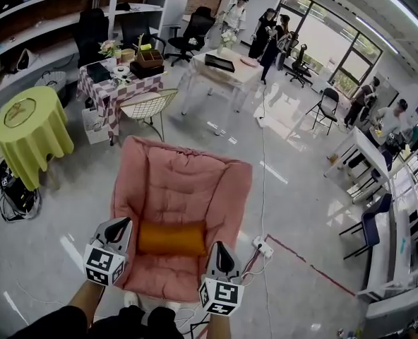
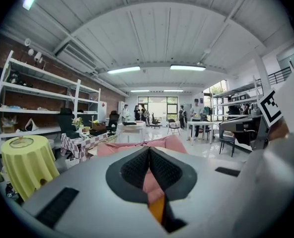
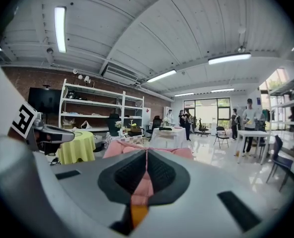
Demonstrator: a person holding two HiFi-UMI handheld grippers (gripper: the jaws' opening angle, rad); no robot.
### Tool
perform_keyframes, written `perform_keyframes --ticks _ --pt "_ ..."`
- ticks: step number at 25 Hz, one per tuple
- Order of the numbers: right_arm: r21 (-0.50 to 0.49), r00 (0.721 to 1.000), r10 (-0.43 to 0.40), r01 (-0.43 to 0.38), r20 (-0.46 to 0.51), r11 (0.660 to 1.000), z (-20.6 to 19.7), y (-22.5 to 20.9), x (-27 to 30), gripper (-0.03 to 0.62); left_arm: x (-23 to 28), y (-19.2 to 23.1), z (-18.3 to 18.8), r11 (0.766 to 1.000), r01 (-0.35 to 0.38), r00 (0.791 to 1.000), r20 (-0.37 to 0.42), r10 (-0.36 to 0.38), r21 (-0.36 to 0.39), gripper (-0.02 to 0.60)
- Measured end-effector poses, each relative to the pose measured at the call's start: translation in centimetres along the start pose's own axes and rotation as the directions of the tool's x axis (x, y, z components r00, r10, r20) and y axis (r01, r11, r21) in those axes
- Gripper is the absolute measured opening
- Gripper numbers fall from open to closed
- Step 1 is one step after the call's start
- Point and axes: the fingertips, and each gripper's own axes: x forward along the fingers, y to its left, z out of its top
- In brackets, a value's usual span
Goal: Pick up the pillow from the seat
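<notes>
Orange pillow [image 1: 171, 237] near front edge of pink seat [image 1: 184, 179]: looks soft, light, squashy; pinch end corners. Left gripper [image 1: 118, 228], right gripper [image 1: 222, 254] closed, empty.

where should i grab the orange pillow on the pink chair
Grip the pillow by its two short ends, one claw each, from the open front of the chair. It lies flat and crosswise, and the left claw and right claw, both shut, flank those ends.
</notes>
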Motion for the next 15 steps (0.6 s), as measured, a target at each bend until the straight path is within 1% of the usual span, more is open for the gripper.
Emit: perform_keyframes --ticks 8,15 --pt "0.011 0.999 0.024 -0.024 -0.031 1.0 -1.8 -2.3 1.5 0.02 1.8 -0.9 -1.1 1.0 -0.031 0.999 -0.03 0.031 0.003 0.009" --pt "0.016 0.998 0.047 -0.046 -0.034 0.999 -1.9 -3.1 2.2 0.02 2.6 -1.5 -0.8 0.999 -0.043 0.998 -0.037 0.043 0.002 0.009"
